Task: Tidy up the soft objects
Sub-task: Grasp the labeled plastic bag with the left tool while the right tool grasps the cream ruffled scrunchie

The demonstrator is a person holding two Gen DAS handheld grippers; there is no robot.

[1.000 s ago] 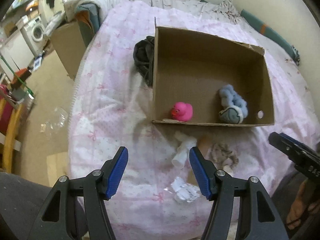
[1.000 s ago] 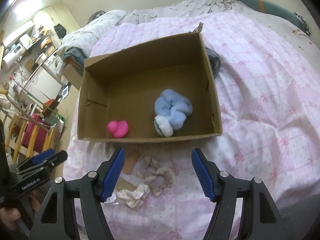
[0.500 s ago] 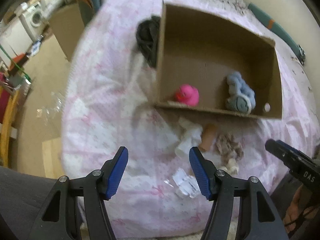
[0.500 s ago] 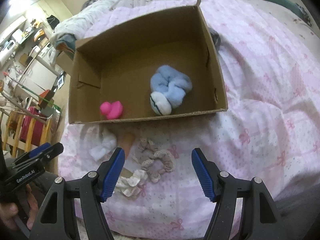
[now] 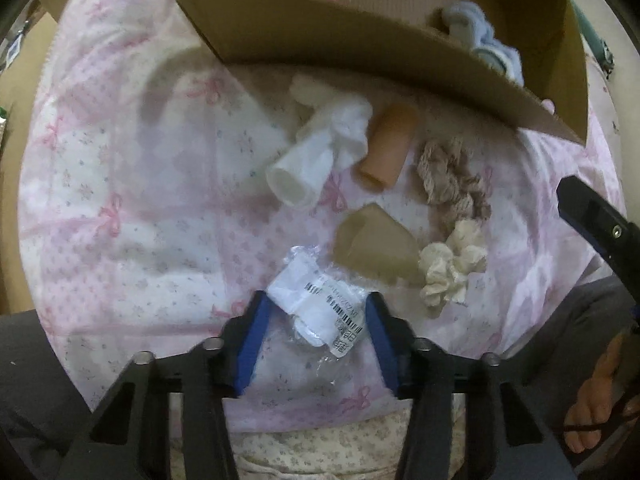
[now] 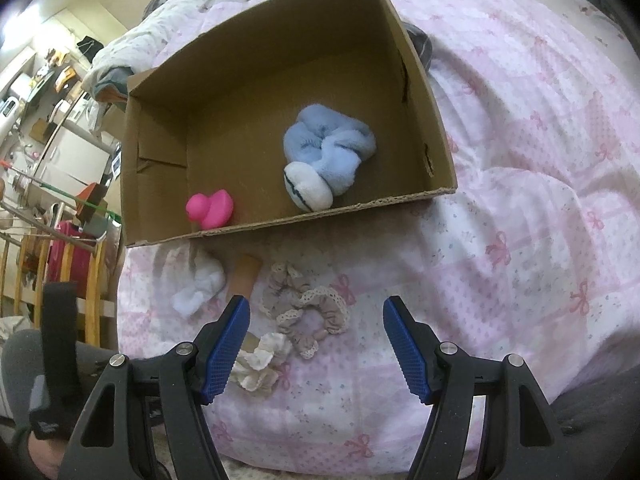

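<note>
My left gripper [image 5: 316, 320] points down at the pink bedspread, its jaws closing around a clear plastic packet [image 5: 316, 308] with a white label; the packet lies between the blue pads, and no firm pinch shows. Beyond it lie a white sock [image 5: 316, 156], a peach tube [image 5: 388, 148], a beige scrunchie [image 5: 452, 176] and a cream scrunchie [image 5: 452, 268]. My right gripper [image 6: 316, 340] hangs open and empty above the beige scrunchie [image 6: 308, 312] and cream scrunchie [image 6: 260, 360]. The cardboard box [image 6: 160, 160] holds a pink duck [image 6: 211, 209] and a blue plush sock [image 6: 332, 148].
A brown cardboard scrap [image 5: 376, 248] lies between the packet and the scrunchies. The box's front wall [image 5: 360, 40] stands just behind the loose items. A dark garment [image 6: 420, 46] lies past the box. The bed's edge runs close below both grippers, with a person's legs there.
The left gripper has dropped toward the bed and tipped downward over the plastic packet, and its jaws have narrowed around it. The right gripper has sunk a little nearer the scrunchies.
</note>
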